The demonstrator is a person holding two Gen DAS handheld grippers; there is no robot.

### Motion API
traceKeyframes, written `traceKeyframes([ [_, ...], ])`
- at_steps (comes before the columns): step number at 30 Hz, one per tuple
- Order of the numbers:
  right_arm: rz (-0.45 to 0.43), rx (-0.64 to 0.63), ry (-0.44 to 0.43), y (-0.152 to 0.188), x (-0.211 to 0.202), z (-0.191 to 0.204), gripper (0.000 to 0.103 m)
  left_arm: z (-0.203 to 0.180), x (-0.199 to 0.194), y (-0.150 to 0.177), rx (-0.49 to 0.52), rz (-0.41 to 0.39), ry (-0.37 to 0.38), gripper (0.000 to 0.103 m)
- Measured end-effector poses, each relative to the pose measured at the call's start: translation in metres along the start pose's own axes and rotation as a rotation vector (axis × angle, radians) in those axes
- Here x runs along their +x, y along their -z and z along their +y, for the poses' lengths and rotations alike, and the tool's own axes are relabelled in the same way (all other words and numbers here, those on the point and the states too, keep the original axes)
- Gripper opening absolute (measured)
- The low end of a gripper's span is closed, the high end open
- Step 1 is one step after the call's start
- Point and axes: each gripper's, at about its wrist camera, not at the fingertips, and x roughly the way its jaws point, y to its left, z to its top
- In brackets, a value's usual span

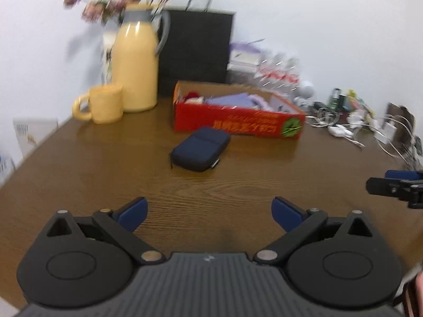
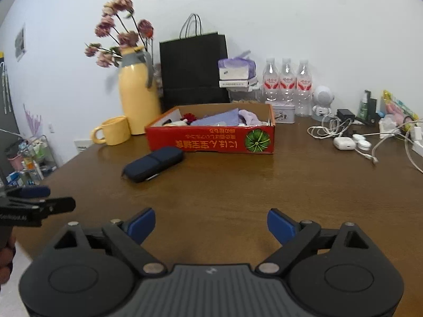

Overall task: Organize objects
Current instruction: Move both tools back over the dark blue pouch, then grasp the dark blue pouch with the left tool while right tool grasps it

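Brown wood grain fills both views, a broad bench point(image 2: 238, 190) with plenty on it. Left gripper point(image 1: 210, 212) hangs low over the near edge, blue-padded fingers point(image 1: 133, 212) spread wide, nothing between them. Right gripper point(image 2: 211, 224) is the same story: fingers point(image 2: 280, 227) released, only bare wood in the gap. The two tools sit side by side, each poking into the edge of the other's view.

Out ahead lies a dark navy zip case point(image 2: 153, 163), flat on the bench, well apart from both grippers. Just behind it stands the red cardboard box point(image 2: 211, 140), open on top, with lilac cloth and a dark red item inside; from the right wrist, the case looks close to touching the box's front wall, though I cannot tell whether they meet.

Further back on the left, a yellow mug point(image 2: 113, 130) stands beside a yellow thermos jug point(image 2: 136, 97), dried flowers point(image 2: 119, 34) behind. A black paper bag point(image 2: 194, 68) stands against the wall. Three water bottles point(image 2: 286, 84), white cables point(image 2: 333, 129) and small clutter crowd the right side.
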Motion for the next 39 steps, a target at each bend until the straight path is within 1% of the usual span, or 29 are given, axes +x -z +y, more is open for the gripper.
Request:
traceKeyframes([
  [1, 0.003, 0.002, -0.019, -0.005, 0.017, -0.001, 0.086, 0.004, 0.011, -0.004, -0.022, 0.002, 0.001, 0.099],
  [4, 0.005, 0.007, -0.065, -0.018, 0.064, 0.001, 0.085, 0.014, 0.043, -0.016, -0.085, -0.007, -0.025, 0.099],
  [5, 0.0, -0.002, -0.059, -0.022, 0.08, 0.002, 0.085, 0.018, 0.052, -0.019, -0.094, -0.012, -0.027, 0.099],
  [7, 0.037, 0.004, -0.044, -0.03, 0.119, 0.004, 0.083, 0.024, 0.072, -0.027, -0.108, -0.011, -0.024, 0.099],
  [9, 0.063, 0.034, -0.07, -0.037, 0.149, 0.005, 0.081, 0.03, 0.089, -0.034, -0.145, 0.001, -0.016, 0.095],
  [11, 0.065, 0.055, -0.109, -0.049, 0.177, 0.006, 0.08, 0.036, 0.106, -0.044, -0.18, 0.041, 0.017, 0.081],
  [12, 0.059, 0.06, -0.129, -0.055, 0.19, 0.007, 0.079, 0.038, 0.111, -0.046, -0.196, 0.05, 0.033, 0.078],
  [14, 0.064, 0.083, -0.173, -0.07, 0.219, 0.009, 0.076, 0.044, 0.123, -0.049, -0.235, 0.085, 0.049, 0.068],
  [15, 0.073, 0.096, -0.2, -0.076, 0.234, 0.01, 0.073, 0.047, 0.129, -0.049, -0.261, 0.096, 0.05, 0.067],
  [16, 0.086, 0.11, -0.227, -0.081, 0.247, 0.011, 0.069, 0.051, 0.134, -0.049, -0.288, 0.108, 0.05, 0.062],
  [18, 0.139, 0.115, -0.246, -0.091, 0.278, 0.017, 0.064, 0.056, 0.142, -0.05, -0.314, 0.128, 0.072, 0.061],
  [19, 0.145, 0.105, -0.242, -0.095, 0.287, 0.022, 0.062, 0.058, 0.145, -0.051, -0.323, 0.126, 0.079, 0.061],
  [20, 0.151, 0.086, -0.241, -0.098, 0.297, 0.028, 0.061, 0.058, 0.146, -0.053, -0.32, 0.117, 0.084, 0.062],
  [23, 0.164, 0.063, -0.274, -0.103, 0.312, 0.038, 0.052, 0.057, 0.151, -0.058, -0.305, 0.09, 0.063, 0.061],
  [24, 0.169, 0.059, -0.289, -0.103, 0.314, 0.039, 0.048, 0.059, 0.152, -0.059, -0.308, 0.089, 0.053, 0.059],
  [26, 0.173, 0.055, -0.298, -0.101, 0.313, 0.038, 0.047, 0.063, 0.153, -0.059, -0.316, 0.082, 0.039, 0.045],
  [28, 0.185, 0.081, -0.301, -0.096, 0.304, 0.03, 0.045, 0.065, 0.151, -0.056, -0.31, 0.083, 0.036, 0.038],
  [31, 0.213, 0.144, -0.291, -0.078, 0.269, 0.015, 0.041, 0.061, 0.139, -0.048, -0.306, 0.096, 0.069, 0.035],
  [35, 0.194, 0.139, -0.246, -0.029, 0.188, 0.009, 0.04, 0.035, 0.102, -0.021, -0.21, 0.114, 0.139, 0.034],
  [37, 0.181, 0.176, -0.237, -0.003, 0.149, 0.002, 0.04, 0.02, 0.081, -0.004, -0.17, 0.111, 0.159, 0.034],
  [39, 0.172, 0.226, -0.245, 0.024, 0.111, -0.004, 0.04, 0.008, 0.061, 0.011, -0.152, 0.123, 0.179, 0.034],
])
